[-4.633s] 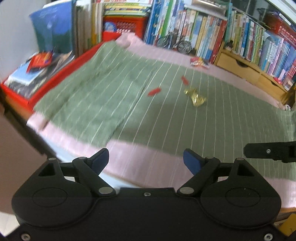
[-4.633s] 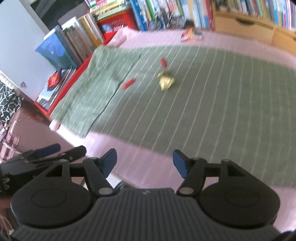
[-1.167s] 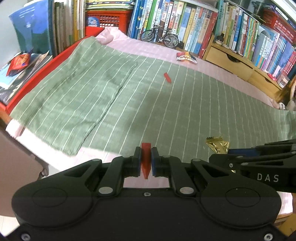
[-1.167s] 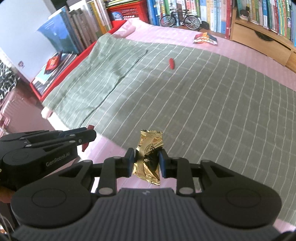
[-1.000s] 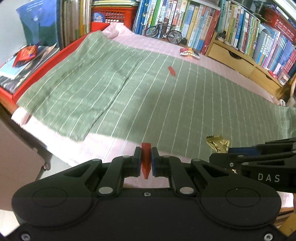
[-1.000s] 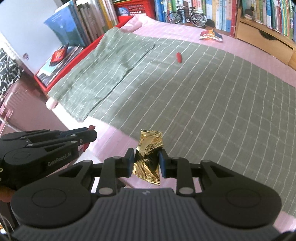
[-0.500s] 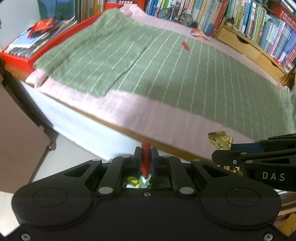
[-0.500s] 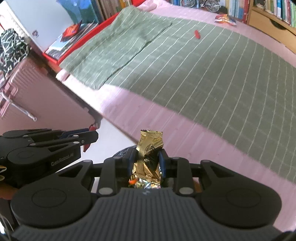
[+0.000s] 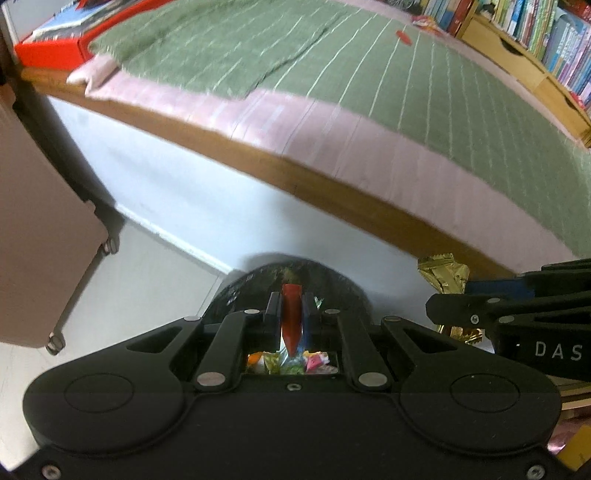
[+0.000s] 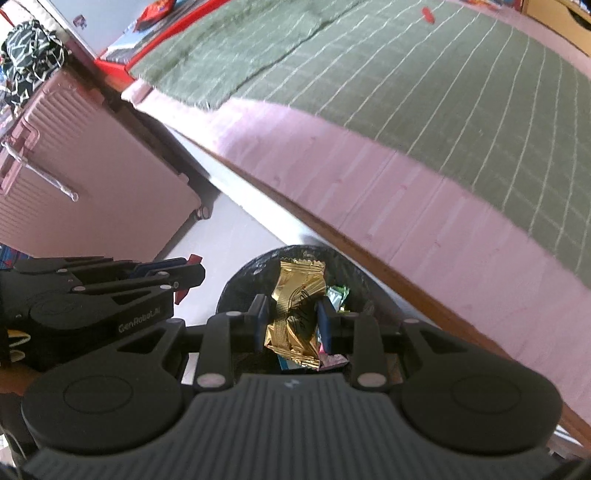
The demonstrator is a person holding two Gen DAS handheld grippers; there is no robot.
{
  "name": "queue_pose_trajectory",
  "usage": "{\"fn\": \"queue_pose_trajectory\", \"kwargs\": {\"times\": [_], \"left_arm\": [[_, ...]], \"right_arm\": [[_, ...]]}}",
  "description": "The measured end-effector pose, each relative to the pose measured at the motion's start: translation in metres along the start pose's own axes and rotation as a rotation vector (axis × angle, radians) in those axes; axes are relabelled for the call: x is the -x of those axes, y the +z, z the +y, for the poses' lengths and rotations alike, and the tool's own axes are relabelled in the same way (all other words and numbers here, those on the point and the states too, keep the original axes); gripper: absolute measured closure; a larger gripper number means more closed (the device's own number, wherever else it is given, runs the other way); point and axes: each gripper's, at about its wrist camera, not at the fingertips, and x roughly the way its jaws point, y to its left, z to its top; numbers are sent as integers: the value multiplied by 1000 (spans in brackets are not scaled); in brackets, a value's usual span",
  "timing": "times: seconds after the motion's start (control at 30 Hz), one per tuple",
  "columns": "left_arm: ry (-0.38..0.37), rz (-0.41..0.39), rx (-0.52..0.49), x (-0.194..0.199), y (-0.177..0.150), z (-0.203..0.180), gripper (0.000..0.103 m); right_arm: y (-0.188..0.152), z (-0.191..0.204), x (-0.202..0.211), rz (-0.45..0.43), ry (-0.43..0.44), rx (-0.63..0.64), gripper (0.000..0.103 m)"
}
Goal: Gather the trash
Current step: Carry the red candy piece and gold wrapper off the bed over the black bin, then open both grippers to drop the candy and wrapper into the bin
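In the left wrist view, we find the left gripper (image 9: 291, 319) pressed together on a red scrap (image 9: 291, 317), held above a black-lined bin (image 9: 343, 286) on the floor beside the bed (image 9: 332, 177). Another red scrap (image 9: 403, 36) lies far off on the green blanket (image 9: 369, 74).

In the right wrist view, we find the right gripper (image 10: 291, 321) pinching a gold wrapper (image 10: 295, 310) over the same bin (image 10: 240, 280), which already contains coloured wrappers. A pink suitcase (image 10: 92, 177) stands to the left.
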Motion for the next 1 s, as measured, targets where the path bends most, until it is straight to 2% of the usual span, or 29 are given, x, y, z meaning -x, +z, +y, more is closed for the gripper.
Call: {"fn": "queue_pose_trajectory", "kwargs": {"times": [0.37, 0.47, 0.53, 0.57, 0.63, 0.67, 0.7, 1.0], "left_arm": [[18, 48, 38, -26, -15, 14, 93], [19, 59, 45, -31, -18, 15, 92], [22, 61, 43, -33, -20, 14, 89], [22, 60, 42, -34, -20, 14, 87], [31, 58, 42, -35, -21, 12, 79], [36, 57, 44, -35, -21, 12, 70], [39, 55, 47, -35, -21, 11, 64], [57, 30, 44, -26, -14, 9, 54]], "right_arm": [[-3, 7, -31, 55, 9, 35, 70], [-5, 7, -37, 70, 6, 38, 67], [-5, 7, -40, 74, 7, 39, 63], [-6, 6, -41, 71, 6, 37, 53], [-6, 6, -41, 70, 10, 32, 47], [-7, 5, -41, 68, 14, 28, 44], [-7, 4, -41, 67, 14, 26, 42], [-5, 0, -30, 41, 9, 9, 37]]}}
